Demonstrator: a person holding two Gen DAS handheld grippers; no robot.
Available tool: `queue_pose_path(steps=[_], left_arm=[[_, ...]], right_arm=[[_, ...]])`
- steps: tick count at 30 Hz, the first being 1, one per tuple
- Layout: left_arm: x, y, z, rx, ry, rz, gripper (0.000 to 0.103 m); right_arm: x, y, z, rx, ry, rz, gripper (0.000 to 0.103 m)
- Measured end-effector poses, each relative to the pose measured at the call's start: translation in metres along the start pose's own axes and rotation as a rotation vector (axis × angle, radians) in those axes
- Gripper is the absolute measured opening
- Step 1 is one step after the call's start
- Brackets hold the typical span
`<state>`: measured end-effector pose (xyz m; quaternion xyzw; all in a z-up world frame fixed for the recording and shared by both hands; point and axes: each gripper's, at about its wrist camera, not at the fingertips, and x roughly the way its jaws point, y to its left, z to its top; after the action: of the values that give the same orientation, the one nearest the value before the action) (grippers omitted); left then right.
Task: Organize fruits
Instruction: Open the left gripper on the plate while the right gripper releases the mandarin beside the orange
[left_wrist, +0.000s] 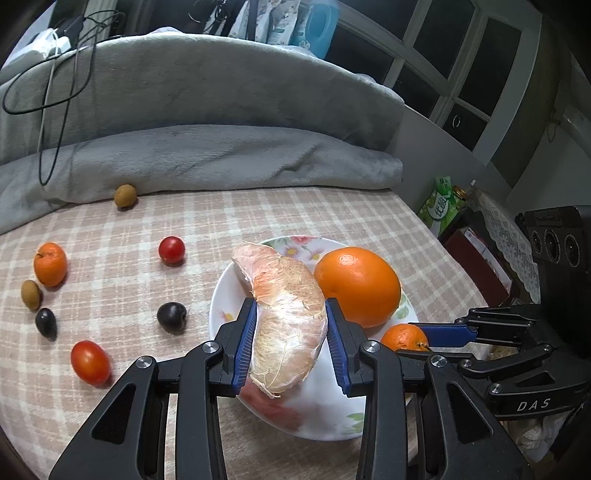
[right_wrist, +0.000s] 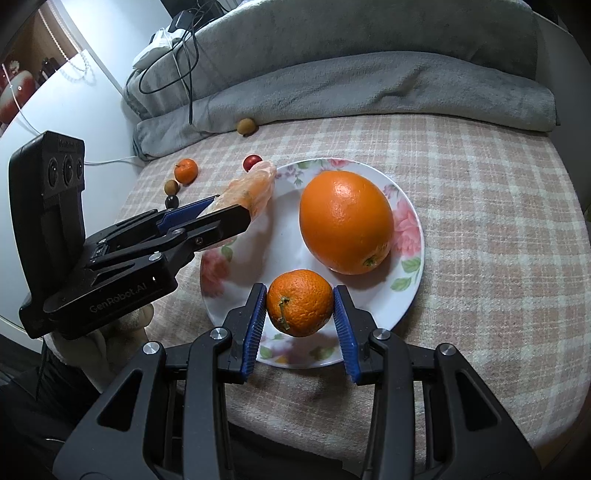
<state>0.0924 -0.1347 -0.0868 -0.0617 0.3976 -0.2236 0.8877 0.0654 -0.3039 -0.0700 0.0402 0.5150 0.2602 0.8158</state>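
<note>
Surface: checked cloth (left_wrist: 110, 229) under flowered plate (left_wrist: 221, 295).
Left gripper (left_wrist: 291, 343): clamps pomelo segment (left_wrist: 288, 325) between its jaws — soft, may tear.
Right gripper (right_wrist: 301, 325): pinches mandarin (right_wrist: 300, 307) over plate's near rim — could roll off.

1. A plate (right_wrist: 413, 266) is set on the checked cloth (right_wrist: 498, 221).
2. A large orange (right_wrist: 345, 221) is placed on the plate's right half.
3. A mandarin (right_wrist: 300, 302) is held over the near rim, between the right gripper (right_wrist: 301, 325) pads.
4. A pomelo segment (left_wrist: 288, 321) is held over the plate's left side by the left gripper (left_wrist: 291, 343).
5. Small fruits (left_wrist: 110, 295) are scattered on the cloth left of the plate.
6. A folded blanket (left_wrist: 221, 155) is laid behind everything.
</note>
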Motion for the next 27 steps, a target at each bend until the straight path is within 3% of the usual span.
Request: queue_pose_path(steps=[13, 15, 17, 21, 27], left_arm=[[-0.007, -0.007, 0.005, 0.026, -0.03, -0.008, 0.036], [-0.009, -0.008, 0.007, 0.03, -0.034, -0.004, 0.04], [-0.01, -0.008, 0.007, 0.029, -0.037, -0.004, 0.043], [-0.012, -0.007, 0.006, 0.023, -0.039, -0.001, 0.052], [-0.015, -0.001, 0.005, 0.008, -0.046, 0.009, 0.058]], right_arm=[[-0.001, 0.005, 0.001, -0.025, -0.013, -0.016, 0.04], [-0.003, 0.006, 0.001, -0.029, -0.029, -0.03, 0.065], [-0.007, 0.007, 0.001, -0.036, -0.055, -0.046, 0.073], [-0.011, 0.007, 0.003, -0.04, -0.071, -0.075, 0.075], [-0.015, 0.007, 0.007, -0.03, -0.096, -0.09, 0.081]])
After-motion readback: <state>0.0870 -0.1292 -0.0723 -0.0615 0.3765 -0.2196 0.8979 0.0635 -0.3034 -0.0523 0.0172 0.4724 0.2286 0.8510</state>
